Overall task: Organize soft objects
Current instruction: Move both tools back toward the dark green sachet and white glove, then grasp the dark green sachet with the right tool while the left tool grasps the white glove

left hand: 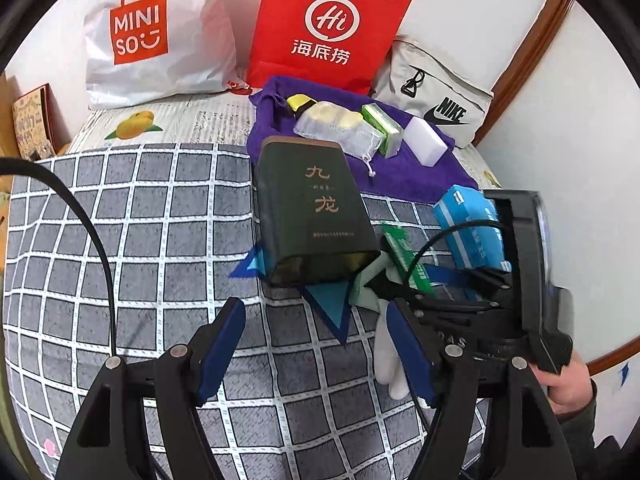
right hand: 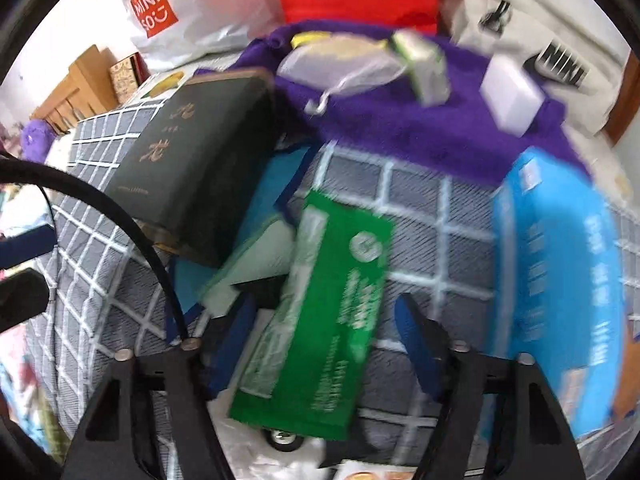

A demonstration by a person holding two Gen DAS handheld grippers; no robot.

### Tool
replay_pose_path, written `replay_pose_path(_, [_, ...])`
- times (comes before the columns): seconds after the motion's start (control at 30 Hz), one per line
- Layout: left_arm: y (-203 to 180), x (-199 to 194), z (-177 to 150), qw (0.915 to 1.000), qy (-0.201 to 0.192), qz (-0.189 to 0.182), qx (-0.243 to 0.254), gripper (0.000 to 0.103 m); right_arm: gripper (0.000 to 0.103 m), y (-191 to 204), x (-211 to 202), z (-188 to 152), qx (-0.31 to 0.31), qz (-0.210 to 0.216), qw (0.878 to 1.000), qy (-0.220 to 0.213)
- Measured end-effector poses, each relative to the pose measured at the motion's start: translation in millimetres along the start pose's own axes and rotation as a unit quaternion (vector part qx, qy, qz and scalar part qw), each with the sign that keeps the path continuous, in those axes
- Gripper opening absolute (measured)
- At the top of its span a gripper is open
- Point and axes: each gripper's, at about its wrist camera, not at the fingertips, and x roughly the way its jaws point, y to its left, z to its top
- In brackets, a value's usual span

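- Looking along our left gripper (left hand: 316, 354), we found its jaws standing apart over bare checked bedding (left hand: 132, 240), with nothing between them.
- We saw a dark green box (left hand: 312, 208) just ahead of that gripper, lying tilted on blue-edged cloths (left hand: 332, 300); a white soft piece (left hand: 390, 360) lay beside its right finger.
- Ahead of our right gripper (right hand: 324, 320), a green packet (right hand: 332, 320) lay between the jaws. The right pad stood clear of it; the left side was blurred, so we judged no grip yet.
- To the right of that gripper we noted a blue packet (right hand: 560, 280), close beside its right finger.
- Farther ahead, a purple towel (left hand: 400, 176) carried a mesh pouch (left hand: 340, 128), a small green box (left hand: 382, 128) and a white block (left hand: 424, 140).
- Behind these stood a white bag (left hand: 160, 32), a red bag (left hand: 328, 24) and a grey pouch (left hand: 436, 92).
- We judged the sorting barely begun: items on the towel looked grouped, while the packets, box and cloths near us remained scattered, none yet lifted.
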Motion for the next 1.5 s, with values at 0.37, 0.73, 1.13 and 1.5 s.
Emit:
replay_pose_path(0.37, [12.2,-3.4,-10.8,0.9998,-0.007,-0.019,-0.003,0.073,0.042,-13.6,-39.7,-16.6,0.025,0.043,0.998,-0.038])
replay_pose_path(0.73, [-33.3,15.7,-22.3,0.9968,0.012,-0.059,0.051,0.074,0.042,-39.5,-103.7,-42.7,0.044,0.032,0.995,-0.087])
replay_pose_path(1.13, [-88.8,51.0,-36.0,0.9938,0.031,-0.059,0.089,0.069,0.042,-81.3,-120.7,-80.2,0.079,0.012,0.991,-0.103])
replay_pose_path(1.5, [-102.4,56.9,-41.4,0.9889,0.039,-0.037,0.138,0.024,0.042,-95.4,-116.9,-86.8,0.092,0.021,0.990,-0.107])
